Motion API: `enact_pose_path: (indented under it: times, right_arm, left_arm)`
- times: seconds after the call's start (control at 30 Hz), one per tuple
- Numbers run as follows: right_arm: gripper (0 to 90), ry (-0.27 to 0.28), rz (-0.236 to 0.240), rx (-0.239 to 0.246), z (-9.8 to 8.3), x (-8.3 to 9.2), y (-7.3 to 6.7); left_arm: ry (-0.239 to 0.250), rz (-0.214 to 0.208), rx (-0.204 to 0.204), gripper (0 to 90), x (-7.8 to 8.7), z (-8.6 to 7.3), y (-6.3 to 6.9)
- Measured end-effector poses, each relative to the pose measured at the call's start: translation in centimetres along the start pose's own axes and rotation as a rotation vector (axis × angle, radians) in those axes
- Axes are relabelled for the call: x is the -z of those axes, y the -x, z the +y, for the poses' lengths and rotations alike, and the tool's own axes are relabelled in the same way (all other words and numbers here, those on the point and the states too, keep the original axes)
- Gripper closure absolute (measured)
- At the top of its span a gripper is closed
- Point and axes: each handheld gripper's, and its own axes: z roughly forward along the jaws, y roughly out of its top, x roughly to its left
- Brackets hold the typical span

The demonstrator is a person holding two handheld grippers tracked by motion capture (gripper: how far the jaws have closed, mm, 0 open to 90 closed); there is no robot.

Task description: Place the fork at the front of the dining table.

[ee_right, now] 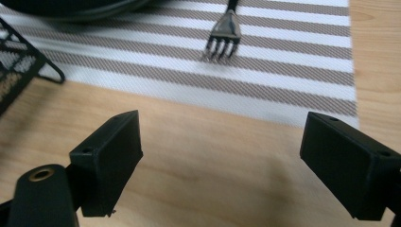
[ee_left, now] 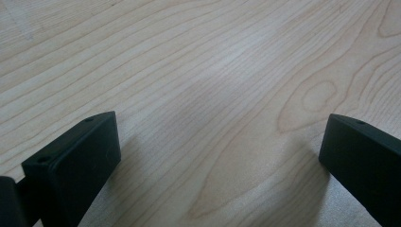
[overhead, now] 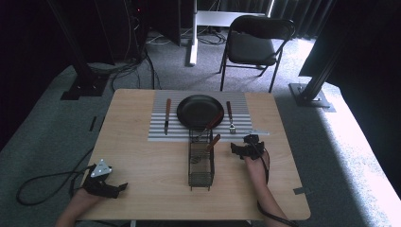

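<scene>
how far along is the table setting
Done: the knife lies left of the plate and the fork right of it, both on the striped mat. In hand: nothing; the right gripper is open beside the wire basket. Left: two wooden-handled pieces stand in the basket.

One plate (overhead: 199,110), one knife (overhead: 167,116), one fork (overhead: 230,117), one basket (overhead: 201,165)

– The fork (ee_right: 225,35): can you see its handle?
– Not from the right gripper view; the top edge cuts it off, like the plate (ee_right: 71,5).
– And the basket (ee_right: 21,66)?
– Cut off at the left.
</scene>
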Motion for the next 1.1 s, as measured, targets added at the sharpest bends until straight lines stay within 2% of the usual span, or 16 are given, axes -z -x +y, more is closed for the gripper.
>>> enact_pose_path:
  times: [0.13,0.23,0.4,0.67,0.77,0.97,1.1]
  right_arm:
    - [12.7,0.006,-0.012,0.005,-1.1,0.6,0.2]
    - [12.7,0.017,-0.031,0.002,-2.1,1.4,0.6]
    - [12.7,0.030,-0.034,-0.005,-3.3,2.8,1.6]
    - [12.7,0.045,-0.042,0.022,-5.6,4.7,3.0]
    - [12.7,0.061,-0.060,0.031,-6.5,5.5,3.6]
    - [12.7,0.066,-0.084,-0.019,-8.1,6.9,4.7]
    - [12.7,0.055,-0.104,-0.023,-9.0,7.7,5.4]
  left_arm:
    - [0.000,0.000,0.000,0.0,0.0,0.0,0.0]
    - [0.000,0.000,0.000,0.0,0.0,0.0,0.0]
    - [0.000,0.000,0.000,0.0,0.0,0.0,0.0]
    - [0.000,0.000,0.000,0.0,0.0,0.0,0.0]
    - [0.000,0.000,0.000,0.0,0.0,0.0,0.0]
    - [0.000,0.000,0.000,0.0,0.0,0.0,0.0]
    - [0.000,0.000,0.000,0.0,0.0,0.0,0.0]
